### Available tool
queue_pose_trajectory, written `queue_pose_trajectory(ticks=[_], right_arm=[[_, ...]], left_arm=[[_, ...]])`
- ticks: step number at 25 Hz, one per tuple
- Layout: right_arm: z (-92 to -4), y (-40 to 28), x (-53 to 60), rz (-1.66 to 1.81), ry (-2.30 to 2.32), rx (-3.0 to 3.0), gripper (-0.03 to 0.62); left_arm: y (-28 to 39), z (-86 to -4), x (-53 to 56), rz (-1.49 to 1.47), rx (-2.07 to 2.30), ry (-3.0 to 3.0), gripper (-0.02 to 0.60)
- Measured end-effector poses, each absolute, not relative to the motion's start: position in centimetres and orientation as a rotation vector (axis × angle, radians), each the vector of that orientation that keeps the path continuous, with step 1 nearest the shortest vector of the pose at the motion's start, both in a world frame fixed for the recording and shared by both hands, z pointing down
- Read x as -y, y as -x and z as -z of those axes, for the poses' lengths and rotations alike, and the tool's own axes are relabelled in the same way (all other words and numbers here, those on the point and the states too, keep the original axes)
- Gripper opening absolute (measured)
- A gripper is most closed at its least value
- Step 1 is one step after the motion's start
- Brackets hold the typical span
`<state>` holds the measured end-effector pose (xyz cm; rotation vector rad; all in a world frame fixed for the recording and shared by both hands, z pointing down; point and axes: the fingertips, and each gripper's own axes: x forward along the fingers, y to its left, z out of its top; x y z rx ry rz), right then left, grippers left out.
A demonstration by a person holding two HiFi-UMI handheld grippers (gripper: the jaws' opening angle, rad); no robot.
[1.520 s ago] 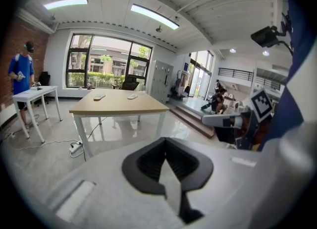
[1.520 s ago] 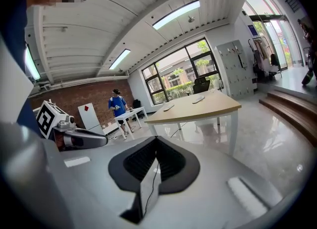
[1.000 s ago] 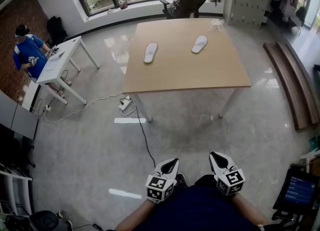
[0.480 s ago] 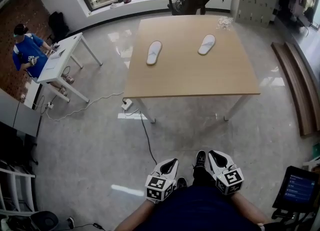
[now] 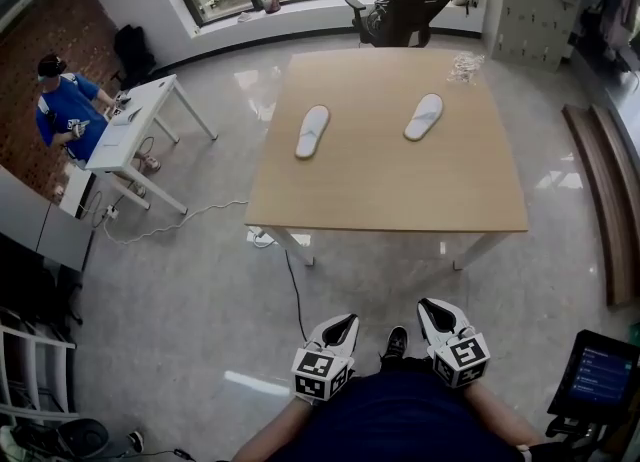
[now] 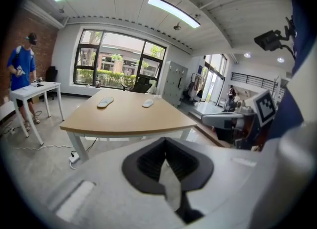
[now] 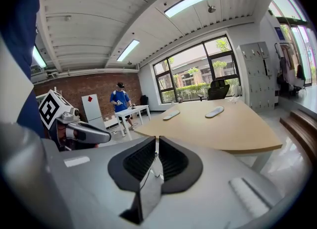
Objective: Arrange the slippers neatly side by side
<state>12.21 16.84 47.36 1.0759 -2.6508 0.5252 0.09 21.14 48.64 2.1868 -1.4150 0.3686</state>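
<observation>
Plainly, two slippers [image 5: 312,131] [image 5: 423,117] lie apart on one table [image 5: 380,200], both hand-held grippers [image 5: 343,322] [image 5: 432,308] pressed together, empty.

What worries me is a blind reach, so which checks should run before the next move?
1. Both slippers on table: left slipper and right slipper lie on the table. Ok.
2. Slippers side by side: wide apart. Not ok.
3. Grippers empty: left gripper and right gripper hold nothing. Ok.
4. Jaws open for grasping: both shut. Not ok.
5. Slippers within reach: grippers are short of the table's near edge. Not ok.
6. Walkway free: cable crosses the floor ahead. Cannot tell.
</observation>
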Motion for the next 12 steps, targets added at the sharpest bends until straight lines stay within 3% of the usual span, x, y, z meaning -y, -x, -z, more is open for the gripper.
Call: queue_pose_trajectory(ticks=[12], right_arm=[[-48.6,-15.2,-9.1,-0.596,-1.055,2.684,0.015]], left_arm=[[-2.0,-47.9,-14.3,-0.393,1.505,-2.140,0.002]])
